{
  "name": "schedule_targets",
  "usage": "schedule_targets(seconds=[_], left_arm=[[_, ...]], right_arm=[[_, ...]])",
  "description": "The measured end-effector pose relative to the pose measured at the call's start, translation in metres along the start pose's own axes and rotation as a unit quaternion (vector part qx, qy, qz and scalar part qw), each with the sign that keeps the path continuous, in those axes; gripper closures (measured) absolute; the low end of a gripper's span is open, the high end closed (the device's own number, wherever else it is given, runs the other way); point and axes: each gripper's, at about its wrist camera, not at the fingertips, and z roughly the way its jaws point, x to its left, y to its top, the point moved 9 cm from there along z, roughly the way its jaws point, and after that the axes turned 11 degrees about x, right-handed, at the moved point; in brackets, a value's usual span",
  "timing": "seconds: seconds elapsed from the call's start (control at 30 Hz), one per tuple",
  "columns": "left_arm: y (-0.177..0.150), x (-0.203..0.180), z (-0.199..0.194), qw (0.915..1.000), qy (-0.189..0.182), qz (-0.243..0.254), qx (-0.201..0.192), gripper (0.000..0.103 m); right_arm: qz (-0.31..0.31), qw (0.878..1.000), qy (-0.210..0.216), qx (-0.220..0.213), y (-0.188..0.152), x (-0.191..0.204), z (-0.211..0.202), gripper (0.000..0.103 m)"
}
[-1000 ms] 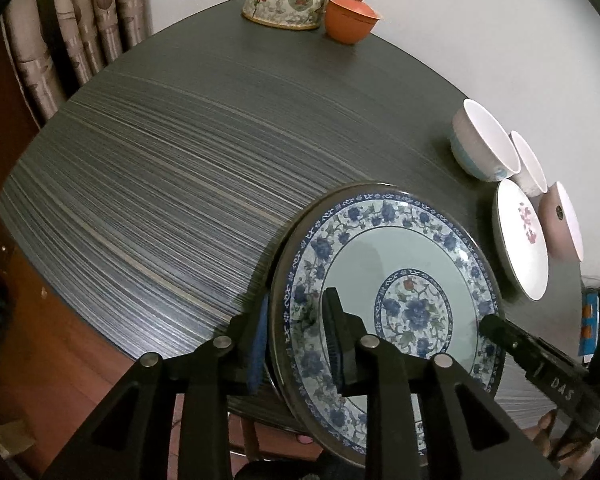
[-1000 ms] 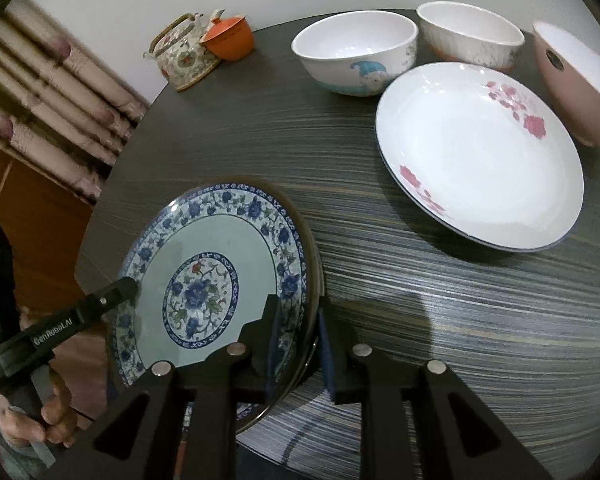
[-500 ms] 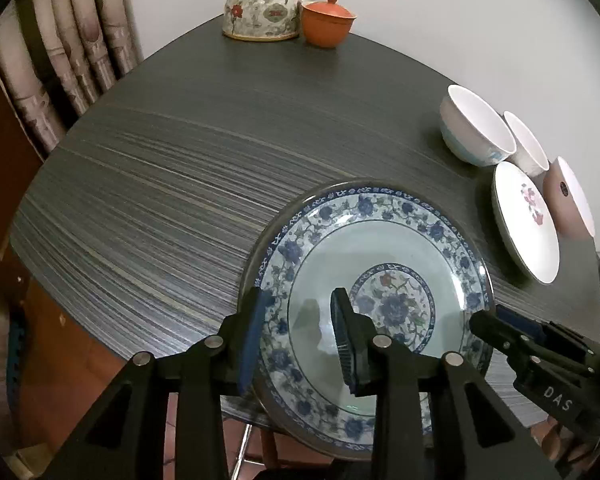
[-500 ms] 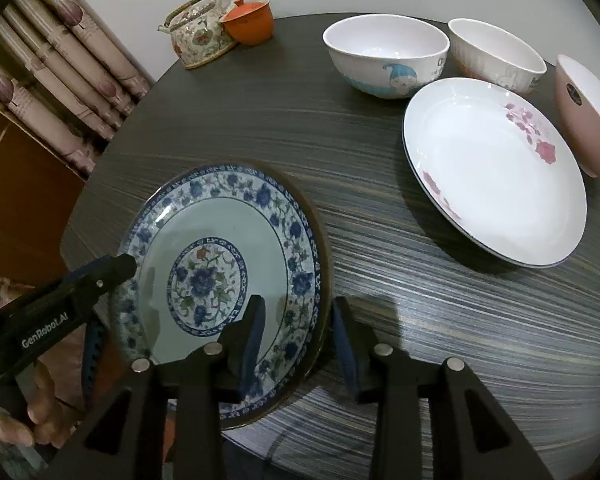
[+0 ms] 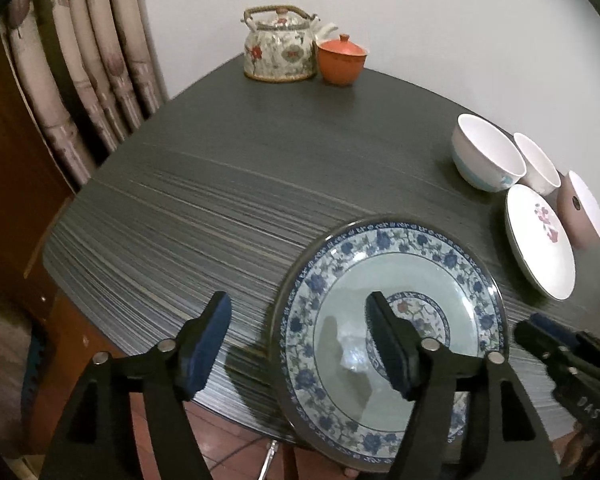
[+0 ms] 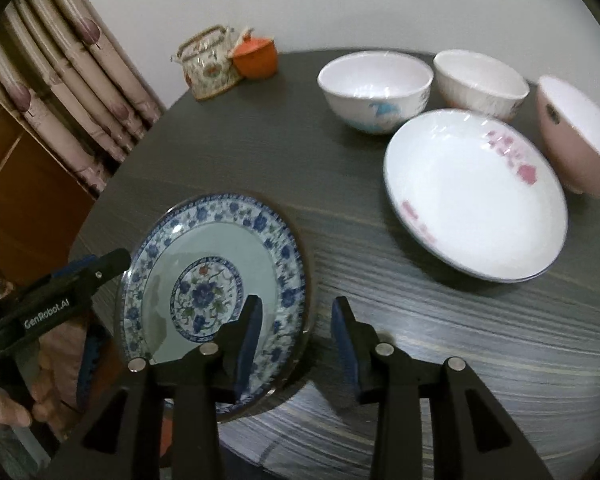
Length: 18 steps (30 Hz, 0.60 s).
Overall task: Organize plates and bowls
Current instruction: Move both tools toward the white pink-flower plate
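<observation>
Our left gripper (image 5: pixel 298 334), jaws just widened, and right gripper (image 6: pixel 296 330) straddle, unpinched, the round blue-floral porcelain plate (image 5: pixel 384 312).

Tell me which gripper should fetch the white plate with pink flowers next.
Right. The right gripper, jaws open off the blue plate, faces the white plate across bare table; the left gripper sits beyond the blue plate.

White lettering "GenRobot.AI" runs along the black body of the left gripper (image 6: pixel 108 264) at the near left. "DAS" stands on the right gripper (image 5: pixel 540 330) at the near right.
</observation>
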Motion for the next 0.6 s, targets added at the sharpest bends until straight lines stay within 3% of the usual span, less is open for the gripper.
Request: schedule_targets(seconds=[0.27,0.6], left_arm=[[-0.001,0.001,0.001,0.9997,0.021,0.005,-0.007,0.03],[0.002,0.002,-0.006,0.9981,0.051,0.008,-0.034,0.028]], right_arm=[[0.018,0.998,-0.043,-0.045,-0.002,-0.042,-0.03,0.066],[0.061,0.996,-0.041,-0.055,-0.006,-0.089,-0.041,0.066]])
